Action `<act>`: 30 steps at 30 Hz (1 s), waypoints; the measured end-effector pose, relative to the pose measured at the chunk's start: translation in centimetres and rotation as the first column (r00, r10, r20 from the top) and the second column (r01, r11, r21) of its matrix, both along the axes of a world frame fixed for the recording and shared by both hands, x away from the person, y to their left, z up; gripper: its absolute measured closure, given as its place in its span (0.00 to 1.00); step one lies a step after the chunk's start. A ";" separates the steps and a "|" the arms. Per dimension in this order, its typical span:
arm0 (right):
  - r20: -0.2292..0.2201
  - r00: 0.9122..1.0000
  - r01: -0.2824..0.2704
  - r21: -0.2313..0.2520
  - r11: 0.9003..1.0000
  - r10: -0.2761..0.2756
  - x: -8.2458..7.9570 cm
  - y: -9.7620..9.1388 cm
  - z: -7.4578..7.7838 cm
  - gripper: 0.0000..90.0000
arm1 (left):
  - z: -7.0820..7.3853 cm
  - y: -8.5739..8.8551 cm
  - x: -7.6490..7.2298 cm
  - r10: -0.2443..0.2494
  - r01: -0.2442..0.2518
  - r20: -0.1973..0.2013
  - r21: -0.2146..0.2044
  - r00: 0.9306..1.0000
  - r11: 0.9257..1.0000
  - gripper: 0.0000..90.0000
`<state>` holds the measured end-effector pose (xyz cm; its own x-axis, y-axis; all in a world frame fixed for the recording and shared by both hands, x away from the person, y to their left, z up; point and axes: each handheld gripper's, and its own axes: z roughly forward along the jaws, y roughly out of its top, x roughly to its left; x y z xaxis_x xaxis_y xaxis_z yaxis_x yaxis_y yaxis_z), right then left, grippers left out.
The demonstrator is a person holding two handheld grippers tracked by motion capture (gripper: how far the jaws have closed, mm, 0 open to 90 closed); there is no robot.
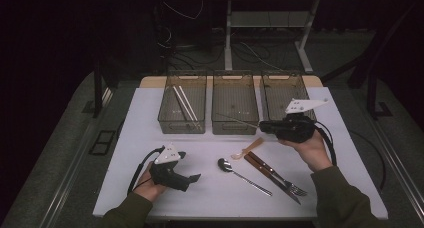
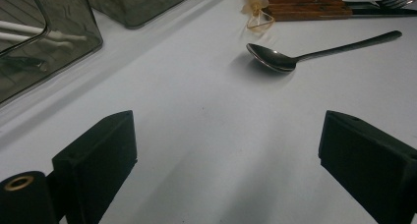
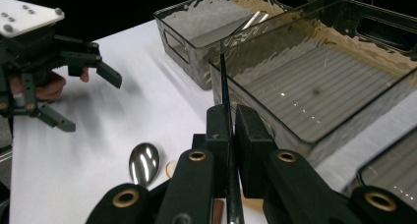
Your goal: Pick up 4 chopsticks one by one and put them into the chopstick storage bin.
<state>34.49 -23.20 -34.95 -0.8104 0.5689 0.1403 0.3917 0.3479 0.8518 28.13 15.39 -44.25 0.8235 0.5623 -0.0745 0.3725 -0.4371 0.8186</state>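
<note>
My right gripper point(image 1: 263, 125) point(image 3: 232, 122) is shut on a thin dark stick point(image 1: 239, 120) point(image 3: 223, 81). It hovers at the front rim of the middle bin point(image 1: 235, 104) point(image 3: 314, 86), and the stick points left across that rim. Low over the table's front left, my left gripper point(image 1: 192, 176) point(image 2: 226, 160) point(image 3: 93, 103) is open with nothing between its jaws. A metal spoon point(image 1: 226, 165) point(image 2: 275, 59) point(image 3: 144, 162) lies ahead of it at mid-table.
Three smoky clear bins stand in a row at the back. The left bin point(image 1: 182, 105) point(image 2: 44, 42) holds white chopsticks point(image 1: 184, 102); the right bin point(image 1: 281, 93) is beyond my right hand. A small wooden spoon point(image 1: 247, 149), then a wood-handled knife and fork point(image 1: 267, 167) point(image 2: 310, 8), lie right of the spoon.
</note>
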 end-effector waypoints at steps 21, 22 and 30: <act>0.004 1.000 0.027 -0.055 0.998 -0.027 4.1 6.3 1.8 0.95 | 0.1 0.1 0.0 -0.007 0.007 0.007 -0.003 1.000 1.000 0.07; 0.005 1.000 0.030 -0.058 0.998 -0.029 4.4 6.6 1.8 0.95 | 0.1 0.1 0.0 -0.007 0.007 0.007 -0.004 1.000 1.000 0.07; -0.004 0.999 0.037 -0.069 0.997 -0.037 6.1 9.5 1.8 0.95 | 0.2 0.1 0.0 -0.005 0.005 0.003 -0.015 1.000 1.000 0.07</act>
<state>40.61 -13.72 -33.18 -0.7879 0.6070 0.1039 0.4100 0.3911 0.8240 28.12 15.47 -44.07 0.8269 0.5567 -0.0802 0.3675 -0.4269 0.8263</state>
